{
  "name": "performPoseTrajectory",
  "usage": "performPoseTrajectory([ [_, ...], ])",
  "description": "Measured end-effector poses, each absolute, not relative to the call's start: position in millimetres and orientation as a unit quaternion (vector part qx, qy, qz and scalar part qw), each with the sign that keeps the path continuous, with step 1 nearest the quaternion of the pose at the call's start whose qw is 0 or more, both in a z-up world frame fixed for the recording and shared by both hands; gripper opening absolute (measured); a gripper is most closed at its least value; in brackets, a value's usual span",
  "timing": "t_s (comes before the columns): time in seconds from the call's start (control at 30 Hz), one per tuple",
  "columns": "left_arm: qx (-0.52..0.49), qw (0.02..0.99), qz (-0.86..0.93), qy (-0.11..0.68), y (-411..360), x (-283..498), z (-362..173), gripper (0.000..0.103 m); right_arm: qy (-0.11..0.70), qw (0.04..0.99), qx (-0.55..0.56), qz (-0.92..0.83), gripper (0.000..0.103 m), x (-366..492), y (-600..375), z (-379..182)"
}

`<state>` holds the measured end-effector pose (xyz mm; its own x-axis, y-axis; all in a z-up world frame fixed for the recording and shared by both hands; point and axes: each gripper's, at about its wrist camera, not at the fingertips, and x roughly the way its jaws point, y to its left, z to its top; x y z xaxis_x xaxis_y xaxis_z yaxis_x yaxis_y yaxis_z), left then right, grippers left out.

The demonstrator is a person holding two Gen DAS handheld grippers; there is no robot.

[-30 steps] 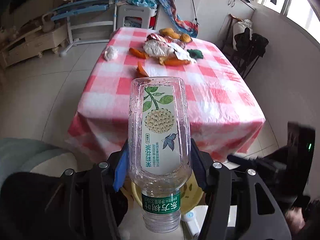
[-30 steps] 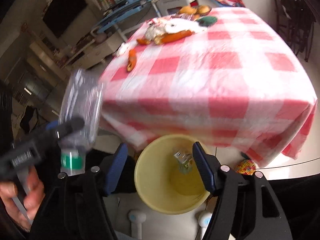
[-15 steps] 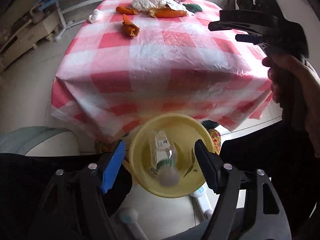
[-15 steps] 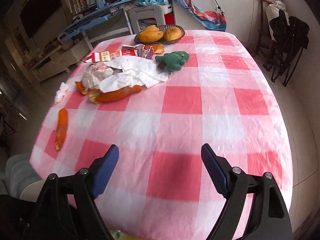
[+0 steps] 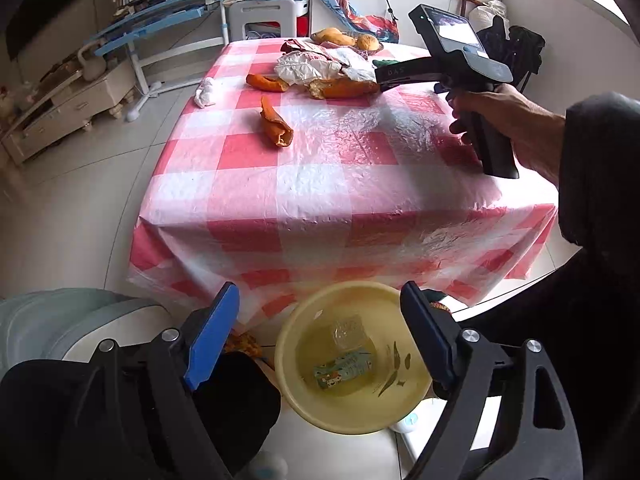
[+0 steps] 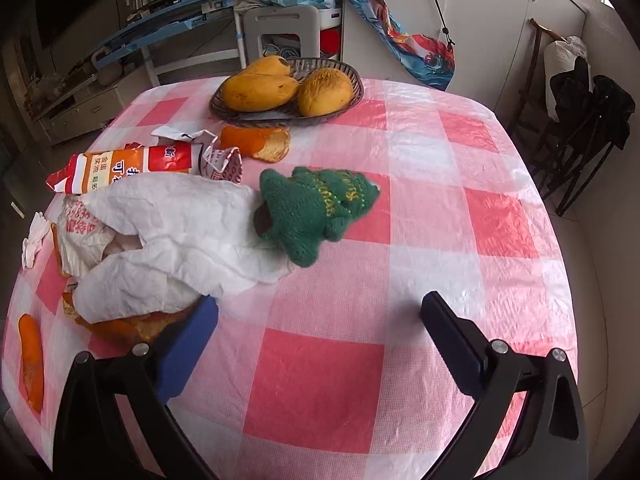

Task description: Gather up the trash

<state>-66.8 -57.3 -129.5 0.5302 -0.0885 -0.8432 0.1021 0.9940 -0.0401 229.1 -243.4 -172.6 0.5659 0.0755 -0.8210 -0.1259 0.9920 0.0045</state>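
Below the near edge of the table point(image 5: 320, 184), the left hand-held gripper point(image 5: 320, 340) hangs with its 2 blue-padded fingers spread wide and nothing between them, right above a yellow bin point(image 5: 298, 396) on the floor; a clear plastic bottle point(image 5: 346, 354) with a green label lies inside the bin, beside a few dark scraps; the right hand-held gripper point(image 6: 320, 326) is over the checked tablecloth point(image 6: 400, 240), its fingers also wide apart and empty, with its left finger point(image 6: 188, 344) just beside a long orange peel point(image 6: 132, 326) that pokes out from under a crumpled white plastic bag point(image 6: 172, 240); a green knitted toy point(image 6: 316, 208) rests partly on that bag; behind it lie a red and orange snack wrapper point(image 6: 120, 166), another piece of peel point(image 6: 256, 142) and a wicker basket point(image 6: 356, 92) holding 2 mangoes point(image 6: 258, 88); from the left wrist view, a loose curl of orange peel point(image 5: 274, 128) sits alone nearer the front, and a wad of white tissue point(image 5: 206, 92) lies at the table's left edge; the person's right hand point(image 5: 504, 120) grips the handle.
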Motion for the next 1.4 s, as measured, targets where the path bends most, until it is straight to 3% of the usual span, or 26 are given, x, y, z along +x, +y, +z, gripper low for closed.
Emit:
performPoseTrajectory([
  [1.4, -0.064, 0.871, -0.078, 0.481, -55.4, -65.3, -138.1, 0.083, 0.463, 0.884, -0.027, 0.056, 0.097, 233.5, -243.1, -173.0],
])
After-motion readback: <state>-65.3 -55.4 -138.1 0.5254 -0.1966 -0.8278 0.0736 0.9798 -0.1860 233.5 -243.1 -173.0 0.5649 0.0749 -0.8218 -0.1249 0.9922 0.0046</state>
